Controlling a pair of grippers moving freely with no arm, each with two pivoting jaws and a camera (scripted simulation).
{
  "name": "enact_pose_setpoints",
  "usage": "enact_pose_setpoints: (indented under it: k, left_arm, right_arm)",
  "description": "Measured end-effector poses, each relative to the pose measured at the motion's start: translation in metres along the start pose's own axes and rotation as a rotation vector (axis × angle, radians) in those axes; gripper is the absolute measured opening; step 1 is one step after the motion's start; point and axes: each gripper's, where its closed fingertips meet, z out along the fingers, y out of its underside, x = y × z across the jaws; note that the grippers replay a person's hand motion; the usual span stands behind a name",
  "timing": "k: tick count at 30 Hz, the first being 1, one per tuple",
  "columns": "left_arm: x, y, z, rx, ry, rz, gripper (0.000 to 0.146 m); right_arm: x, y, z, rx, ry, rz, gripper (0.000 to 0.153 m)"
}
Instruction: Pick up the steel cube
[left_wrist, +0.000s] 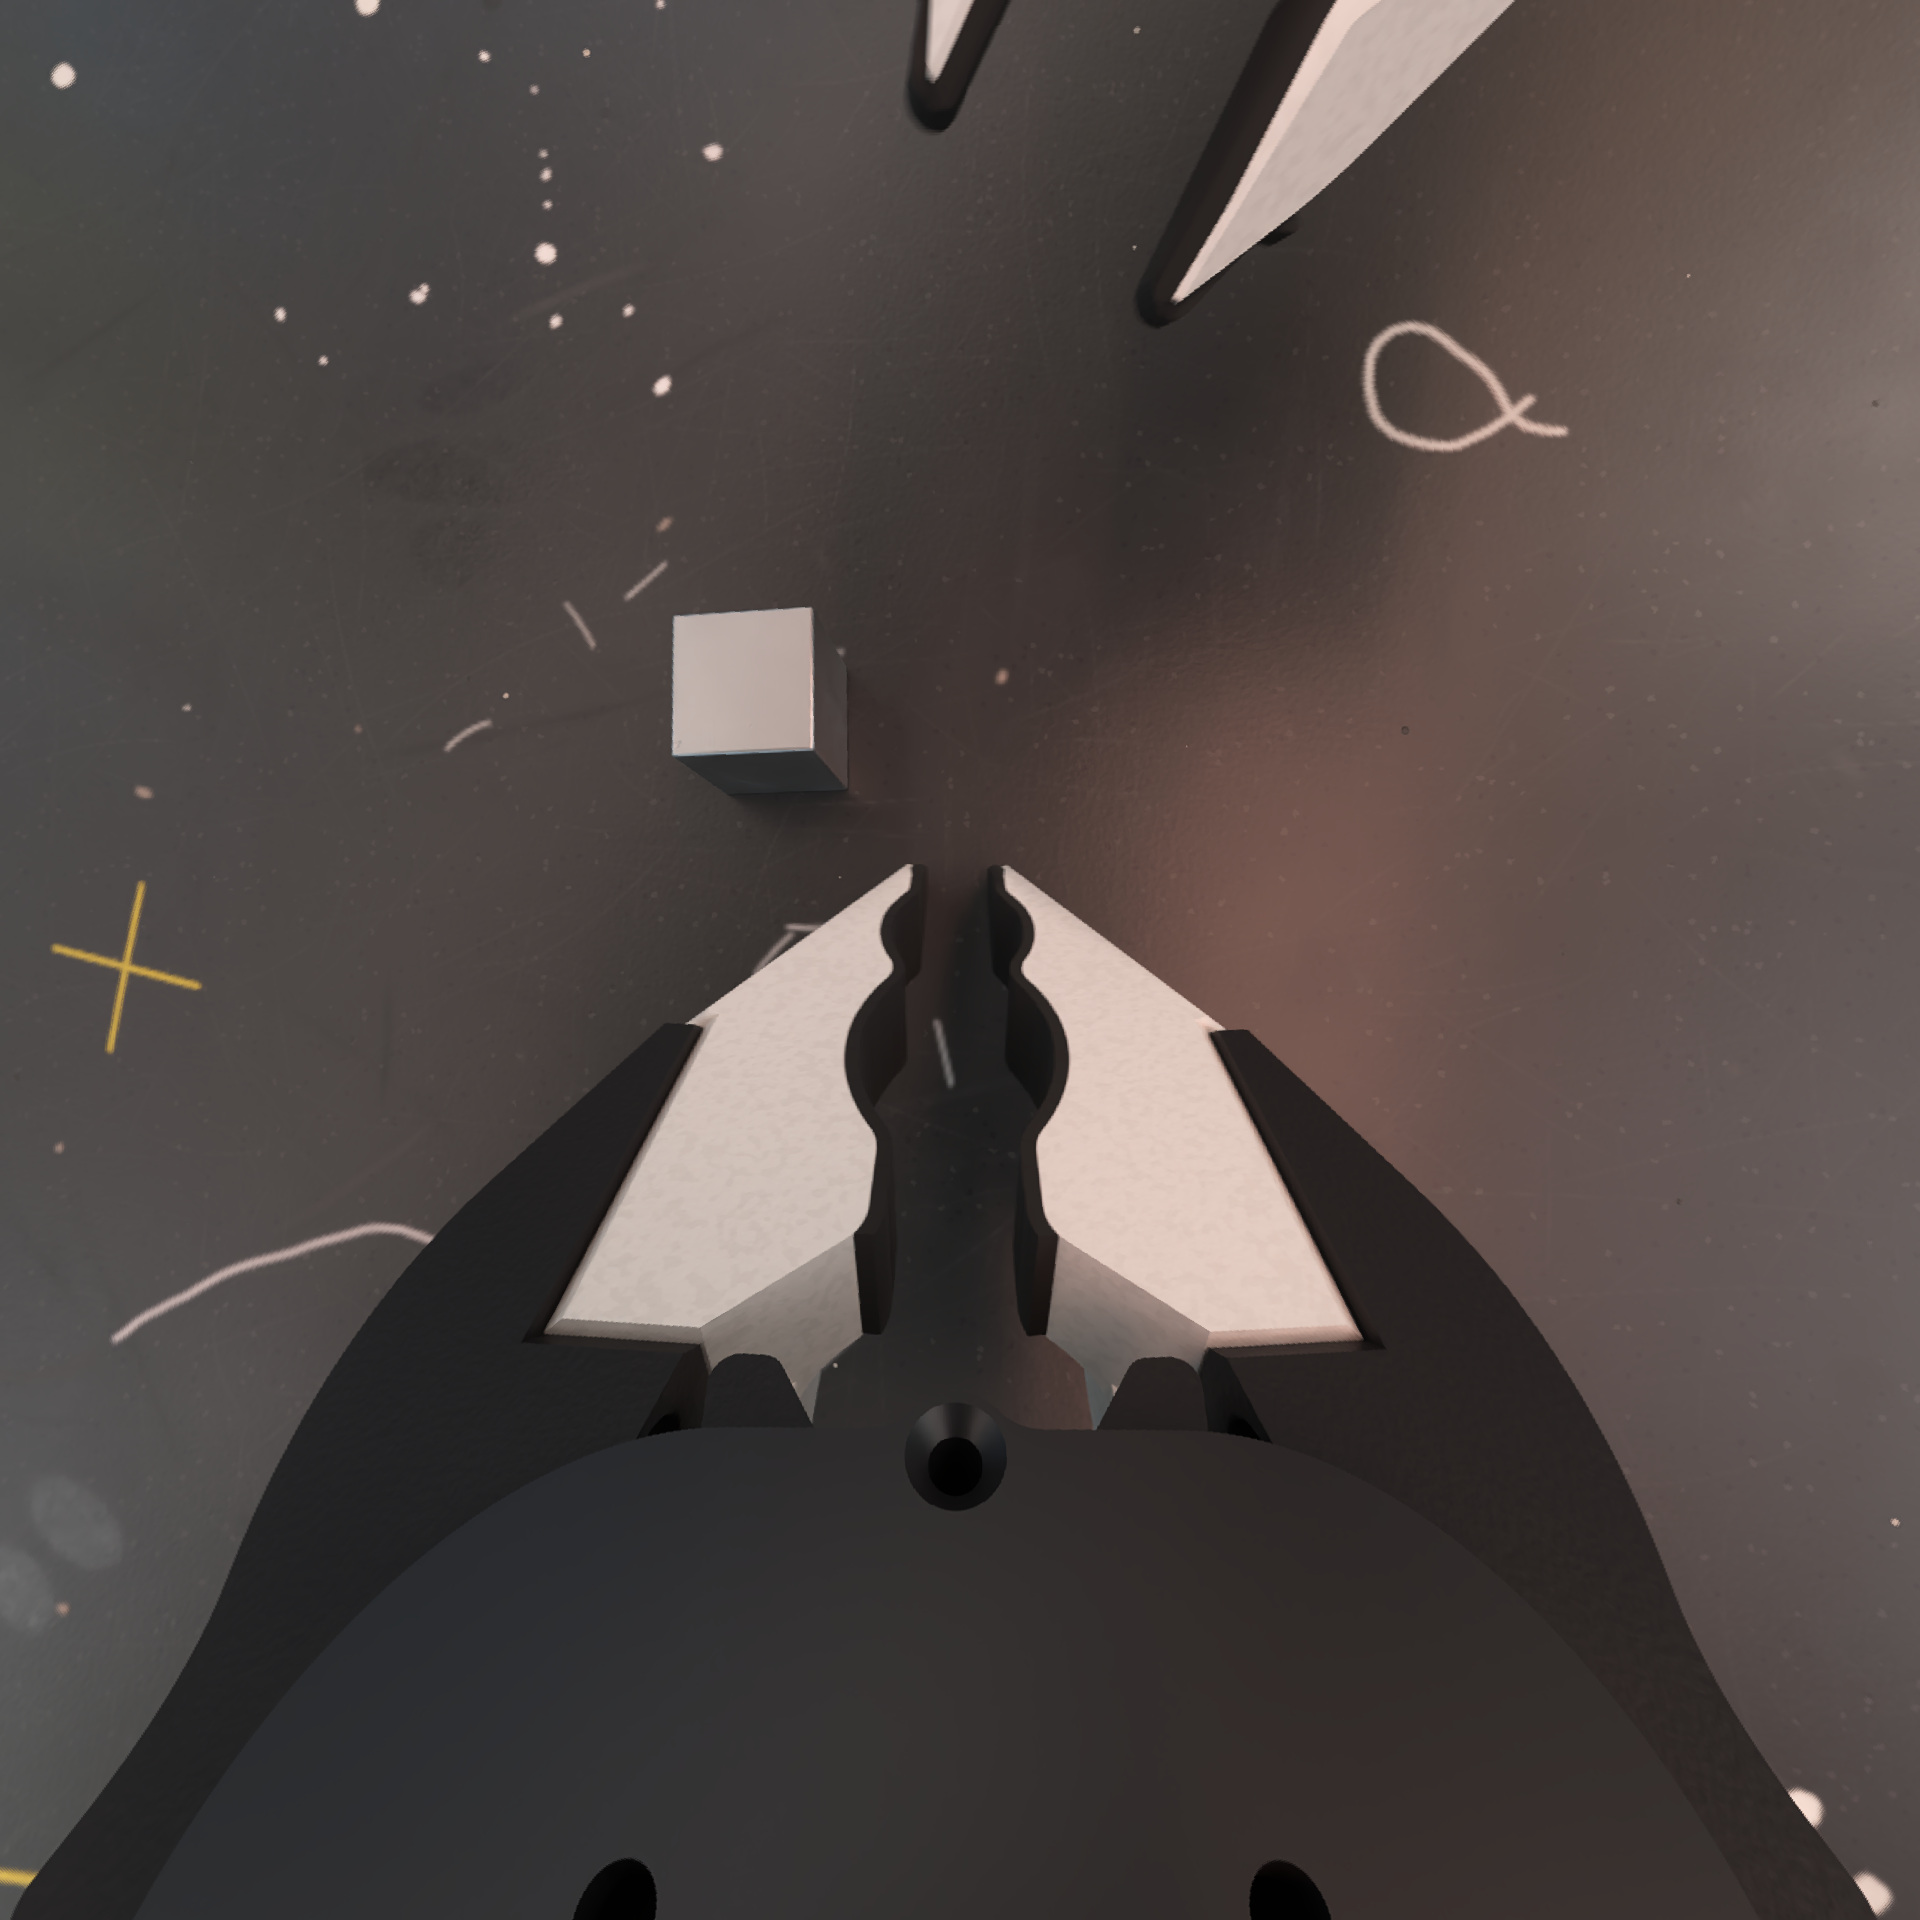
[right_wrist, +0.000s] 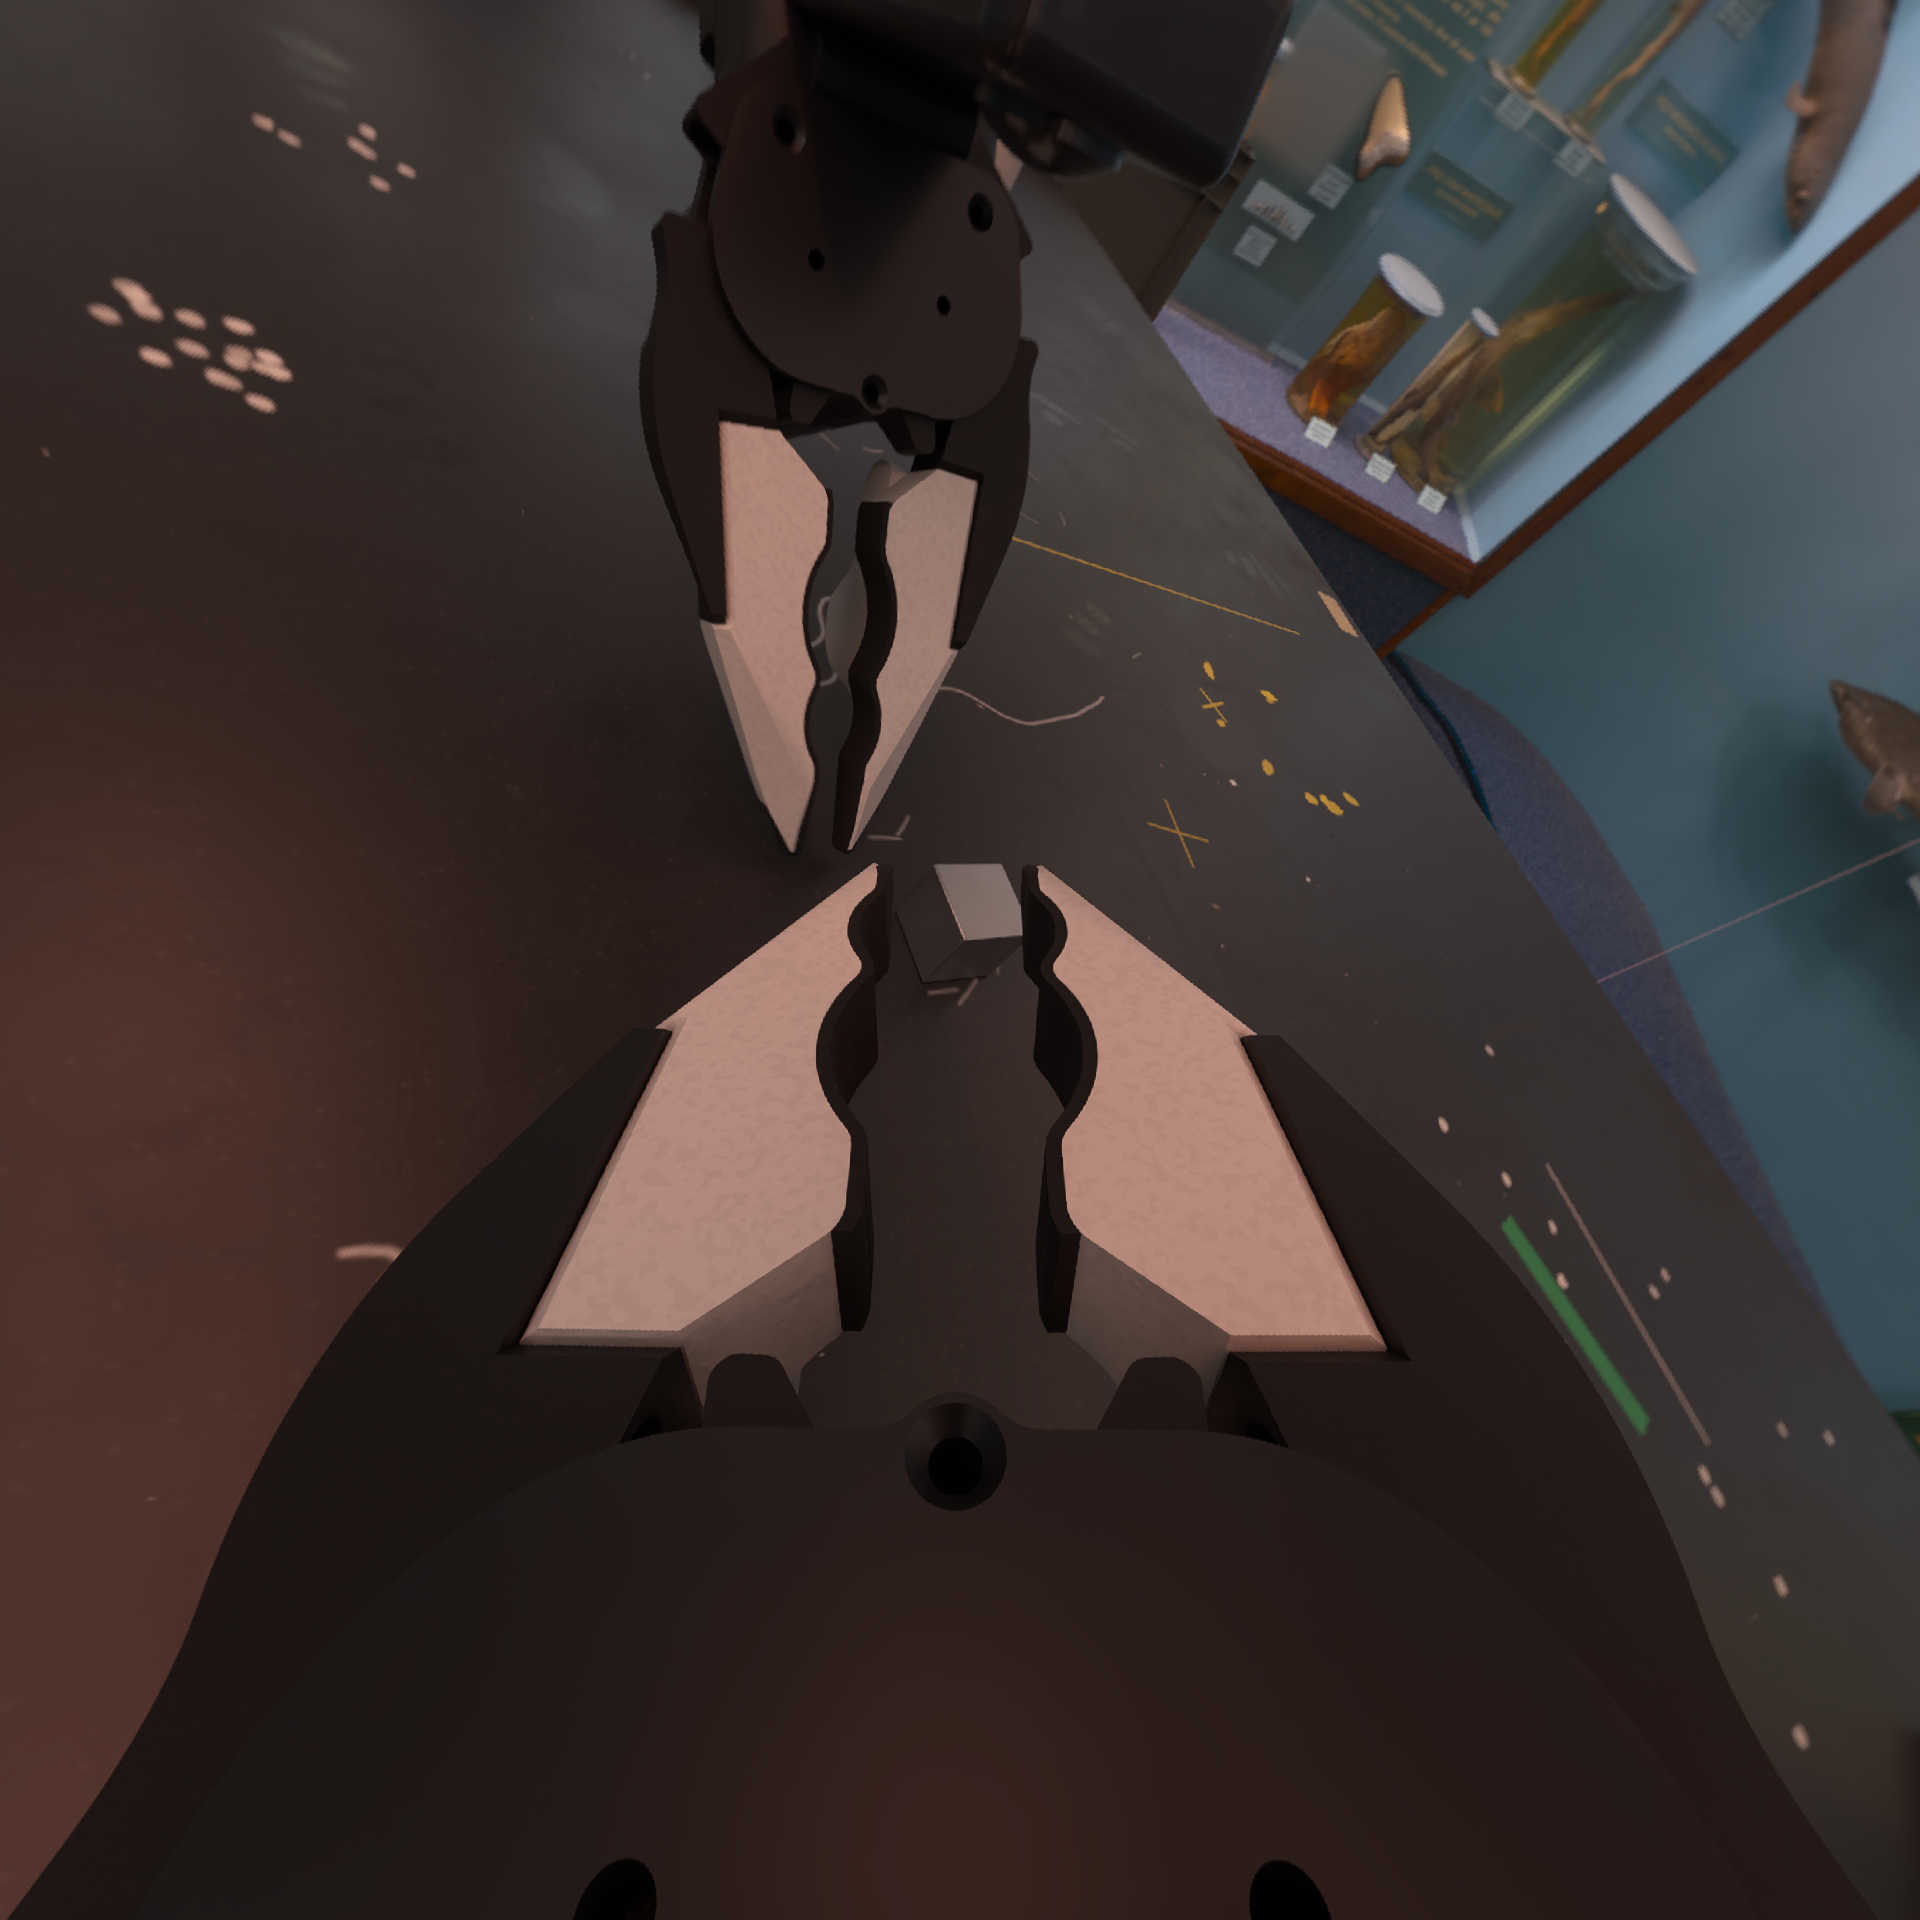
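Note:
The steel cube (left_wrist: 753, 696) is small and grey and stands on the dark table (left_wrist: 1351, 727), ahead and to the left of my left gripper (left_wrist: 956, 878). The left gripper is empty, its jaws closed to a narrow slit, tips low near the table. In the right wrist view the cube (right_wrist: 966, 920) shows through the gap of my right gripper (right_wrist: 956, 878), which is open and empty, with the cube lying beyond its tips. The left gripper (right_wrist: 821, 842) points down just past the cube. The right gripper's fingers (left_wrist: 1278, 177) show at the top of the left wrist view, apart from the cube.
The table (right_wrist: 416, 727) is dark with chalk dots, lines and yellow crosses (left_wrist: 125, 971). Its edge runs along the right of the right wrist view. Beyond it stands a glass display case (right_wrist: 1558, 312) with jars against a blue wall.

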Motion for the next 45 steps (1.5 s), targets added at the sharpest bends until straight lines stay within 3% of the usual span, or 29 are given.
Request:
enact_pose_setpoints:
  k: [2,6,14,19,23,26,30,35,37,40,45]
  left_arm:
    - [-0.002,0.000,0.001,0.009,0.002,0.003,0.001]
    - [-0.005,0.000,-0.003,0.006,-0.025,0.037,0.000]
    - [-0.031,-0.044,-0.040,0.226,-0.013,-0.029,0.000]
    - [-0.047,-0.064,-0.056,0.383,0.118,-0.118,0.000]
    - [-0.039,-0.057,-0.069,0.503,0.342,-0.261,0.000]
    - [-0.039,-0.046,-0.081,0.527,0.391,-0.300,0.000]
    - [-0.039,-0.036,-0.097,0.553,0.470,-0.327,0.000]
    - [-0.041,-0.027,-0.109,0.580,0.508,-0.338,0.000]
    - [-0.041,-0.023,-0.107,0.564,0.526,-0.347,0.000]
    - [-0.038,-0.019,-0.098,0.529,0.566,-0.367,0.000]
    - [-0.046,-0.011,-0.082,0.481,0.516,-0.395,0.000]
  right_arm:
    - [0.001,0.000,-0.005,0.022,0.028,0.046,0.024]
    - [0.004,-0.004,-0.010,0.161,0.096,0.189,0.020]
    - [0.023,-0.008,-0.017,0.180,0.240,0.190,0.018]
    - [0.019,-0.012,-0.007,0.153,0.171,0.201,0.022]
    - [0.025,-0.025,0.013,0.068,0.109,0.034,0.035]
    - [0.034,-0.038,0.036,0.032,0.039,-0.116,0.047]
    - [0.046,-0.057,0.069,0.072,-0.090,-0.106,0.064]
    - [0.043,-0.051,0.099,0.153,-0.158,-0.146,0.059]
    - [0.037,-0.054,0.101,0.201,-0.160,-0.145,0.049]
    - [0.025,-0.055,0.100,0.218,-0.205,-0.162,0.046]
    - [0.020,-0.017,0.084,0.031,-0.288,-0.088,0.042]
